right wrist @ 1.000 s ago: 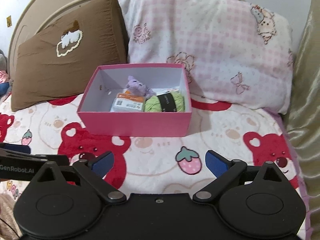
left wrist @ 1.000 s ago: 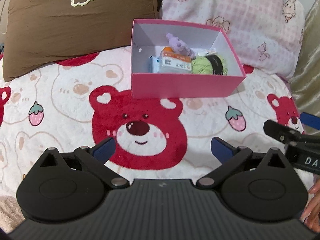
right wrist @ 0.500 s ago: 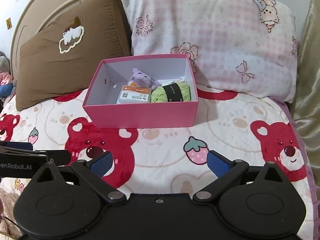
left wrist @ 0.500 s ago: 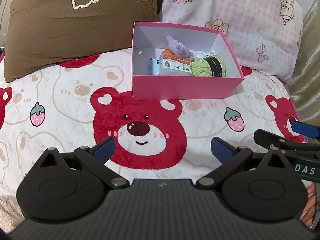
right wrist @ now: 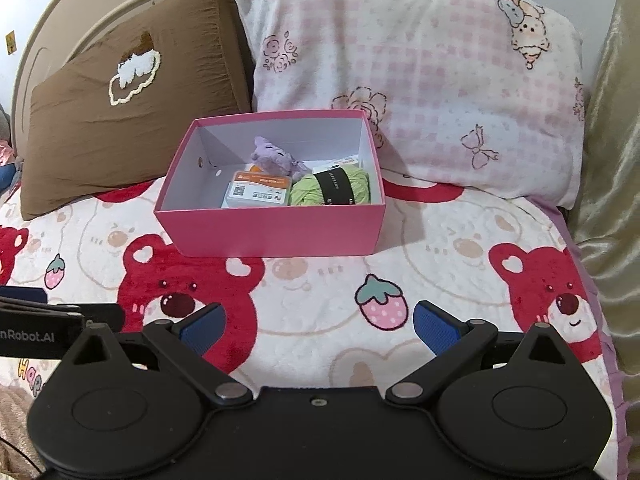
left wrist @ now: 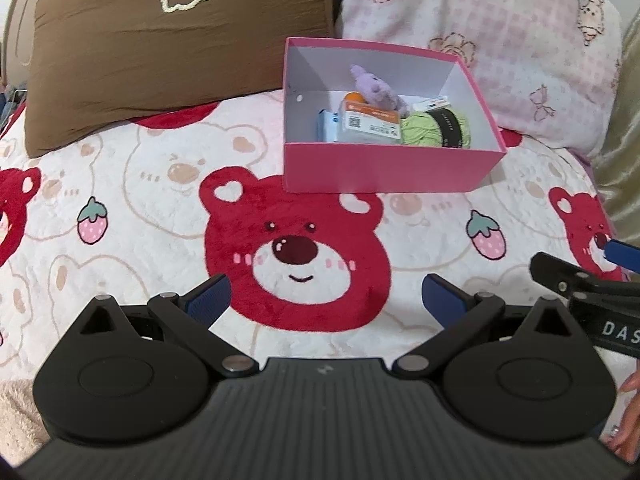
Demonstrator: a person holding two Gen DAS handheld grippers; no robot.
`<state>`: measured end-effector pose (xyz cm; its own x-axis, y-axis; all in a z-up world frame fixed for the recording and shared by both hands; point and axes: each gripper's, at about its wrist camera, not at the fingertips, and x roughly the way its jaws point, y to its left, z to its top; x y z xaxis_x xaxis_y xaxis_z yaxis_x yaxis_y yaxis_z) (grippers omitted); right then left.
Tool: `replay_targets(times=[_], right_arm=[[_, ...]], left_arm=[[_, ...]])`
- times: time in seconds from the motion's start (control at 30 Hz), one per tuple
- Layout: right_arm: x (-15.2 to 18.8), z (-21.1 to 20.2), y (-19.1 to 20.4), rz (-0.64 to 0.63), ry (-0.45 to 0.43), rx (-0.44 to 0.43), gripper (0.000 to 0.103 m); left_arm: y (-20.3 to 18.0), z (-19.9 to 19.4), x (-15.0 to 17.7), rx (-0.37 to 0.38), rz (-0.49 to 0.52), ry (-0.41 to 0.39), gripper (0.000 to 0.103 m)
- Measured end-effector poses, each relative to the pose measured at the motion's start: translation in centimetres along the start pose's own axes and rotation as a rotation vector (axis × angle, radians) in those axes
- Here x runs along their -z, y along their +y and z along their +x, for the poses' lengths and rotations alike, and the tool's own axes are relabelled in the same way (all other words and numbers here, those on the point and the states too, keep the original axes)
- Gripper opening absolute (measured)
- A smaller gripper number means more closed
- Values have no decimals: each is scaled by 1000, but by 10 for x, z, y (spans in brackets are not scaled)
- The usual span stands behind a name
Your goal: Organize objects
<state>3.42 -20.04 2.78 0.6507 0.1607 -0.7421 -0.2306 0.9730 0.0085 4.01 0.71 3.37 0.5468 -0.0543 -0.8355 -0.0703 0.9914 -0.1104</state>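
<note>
With both claws spread empty, left claw (left wrist: 325, 294) and right claw (right wrist: 318, 322), pink box (right wrist: 272, 232) sits ahead toward bed's head edge, roughly equidistant.

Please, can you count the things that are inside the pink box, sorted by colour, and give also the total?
Inside the pink cardboard box, as far as the views show:
Purple: 1, soft plush toy
Green: 1, ball of yarn with black band
Grey with orange label: 1, flat packet
Light blue: 1, small pack
White: 1, small card
Orange: 1, small partly hidden item
Total: 6
</note>
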Motion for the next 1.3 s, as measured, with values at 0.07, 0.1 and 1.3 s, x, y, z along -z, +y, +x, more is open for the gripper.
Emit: replay_targets(times=[0.07, 0.1, 1.3], right_arm=[[0, 1, 0, -2, 1, 8, 102], [0, 1, 0, -5, 3, 10, 102], [-1, -8, -5, 2, -16, 59, 101]], left_arm=[[3, 1, 0, -18, -9, 6, 103], [3, 2, -1, -28, -12, 10, 103], [5, 13, -2, -89, 4, 65, 103]])
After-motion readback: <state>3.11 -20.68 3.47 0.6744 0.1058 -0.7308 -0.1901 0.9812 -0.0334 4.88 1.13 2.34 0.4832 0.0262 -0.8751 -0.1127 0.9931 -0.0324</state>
